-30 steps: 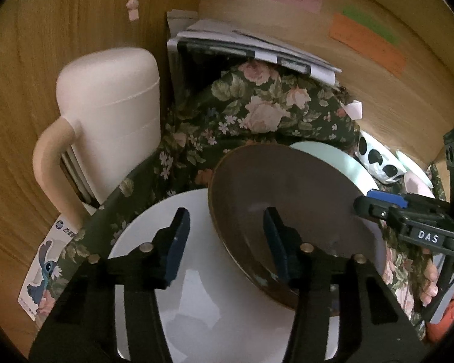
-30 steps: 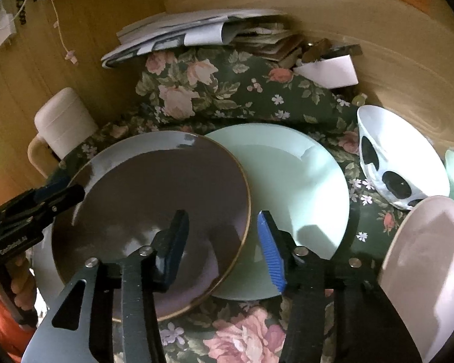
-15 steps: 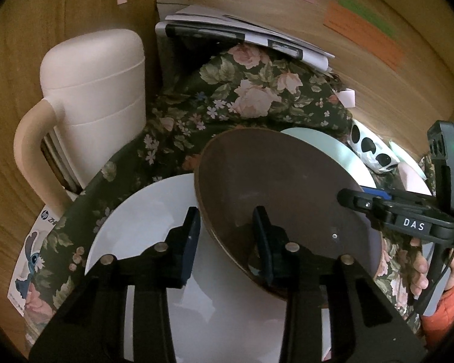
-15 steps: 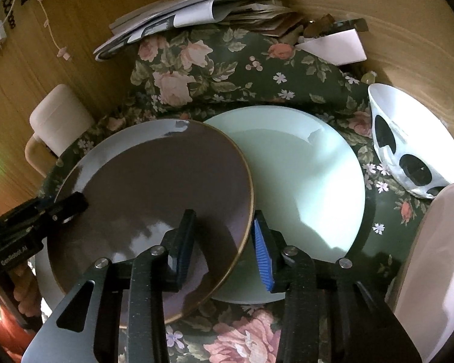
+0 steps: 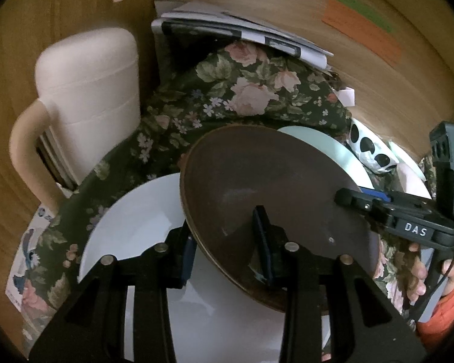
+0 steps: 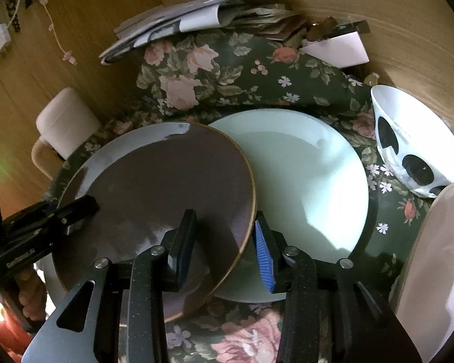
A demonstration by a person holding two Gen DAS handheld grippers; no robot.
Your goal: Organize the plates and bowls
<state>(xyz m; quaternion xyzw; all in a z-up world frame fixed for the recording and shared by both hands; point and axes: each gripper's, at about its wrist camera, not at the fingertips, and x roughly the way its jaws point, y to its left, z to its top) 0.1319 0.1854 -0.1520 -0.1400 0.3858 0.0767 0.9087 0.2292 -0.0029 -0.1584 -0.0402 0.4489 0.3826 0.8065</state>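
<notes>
Two grippers — left gripper (image 5: 227, 254), right gripper (image 6: 224, 246) — both clamped on brown plate (image 6: 154, 199) rim, plate overlapping white plate (image 5: 136, 227) and mint plate (image 6: 305, 181). Stacking barely begun — spotted bowl (image 6: 408, 148) and pink plate (image 6: 432, 257) remain loose.

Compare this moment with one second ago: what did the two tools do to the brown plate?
Both narrowed around the brown plate: the left tool now straddles its left rim, the right tool its right rim. Whether they grip yet is unclear. The mint plate, white plate and spotted bowl stayed put.
</notes>
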